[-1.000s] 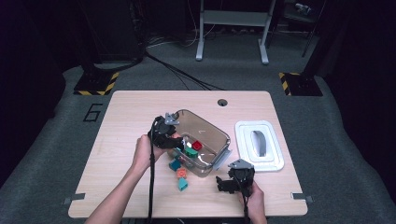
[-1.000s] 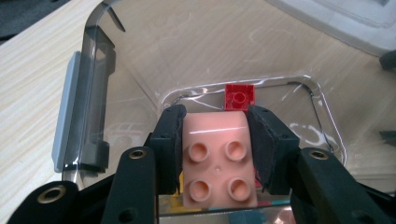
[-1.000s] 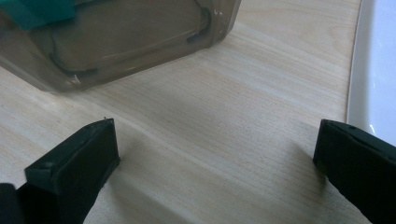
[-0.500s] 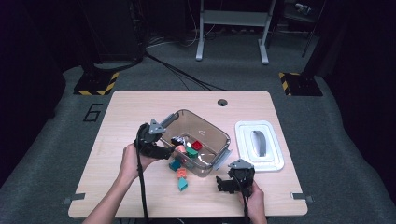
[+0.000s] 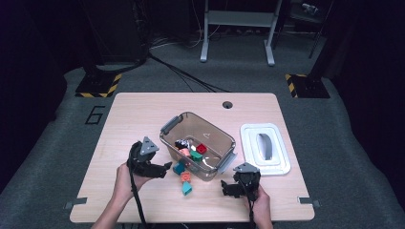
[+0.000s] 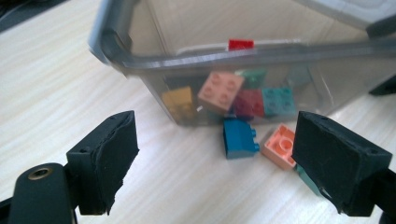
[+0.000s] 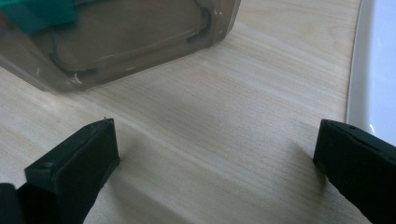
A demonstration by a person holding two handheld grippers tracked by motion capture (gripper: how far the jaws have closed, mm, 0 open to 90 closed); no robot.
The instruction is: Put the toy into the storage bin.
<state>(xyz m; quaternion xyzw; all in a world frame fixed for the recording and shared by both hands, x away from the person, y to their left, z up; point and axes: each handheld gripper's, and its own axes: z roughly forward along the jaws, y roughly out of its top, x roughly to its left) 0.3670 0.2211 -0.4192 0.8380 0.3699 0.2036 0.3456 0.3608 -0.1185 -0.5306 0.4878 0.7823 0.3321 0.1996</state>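
Wooden table (image 5: 143, 114) — left gripper (image 5: 160, 170) low, agape

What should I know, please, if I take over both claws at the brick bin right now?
Left claw: open, jaws just opened, nothing between them; it faces the loose bricks.
Right claw: open, holding nothing, over bare table near the bin's corner.
Bin: mid-table, lid off to its right, several bricks inside.
Left to do: a blue brick, an orange brick and a teal brick lie on the table by the bin's near wall; they probably go in next.
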